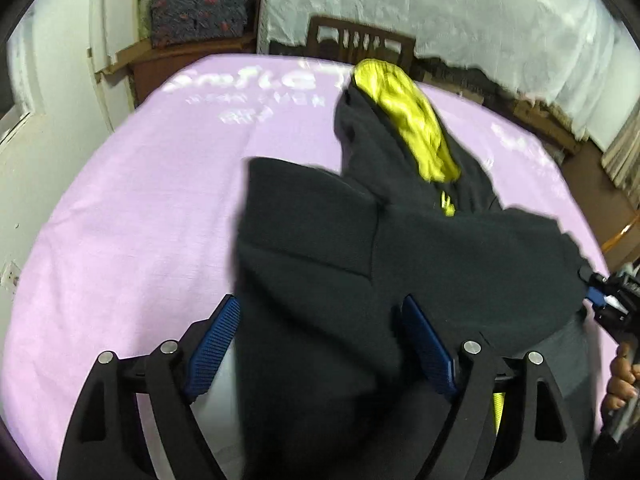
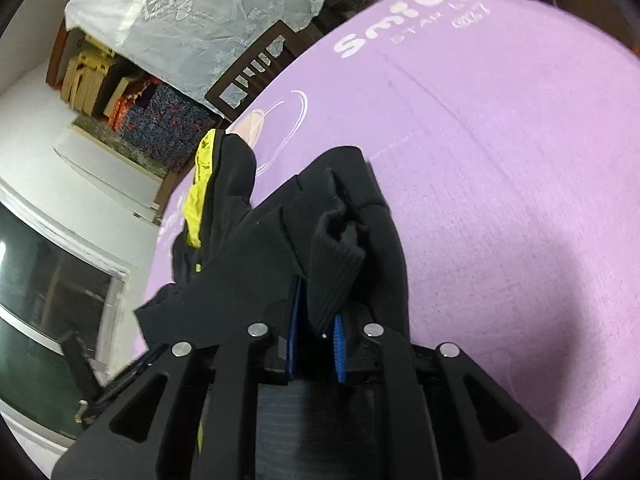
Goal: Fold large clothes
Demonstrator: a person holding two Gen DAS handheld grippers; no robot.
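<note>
Black fleece hoodie with yellow-lined hood (image 1: 400, 248) lies on the purple mattress cover (image 1: 120, 220). Right gripper (image 2: 316, 344) pinches its ribbed cuff; left gripper (image 1: 320, 344) is spread, fabric probably just draped between. Lift evenly, keep the cuff taut.

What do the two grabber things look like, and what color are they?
Both look alike. The left gripper and right gripper have black plastic frames with triangle-shaped cutouts and round silver bolts. Their fingers carry ridged blue pads.

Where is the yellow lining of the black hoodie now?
In the left wrist view the yellow lining lies at the far end of the black hoodie, toward the wooden chair, on the purple sheet.
</note>
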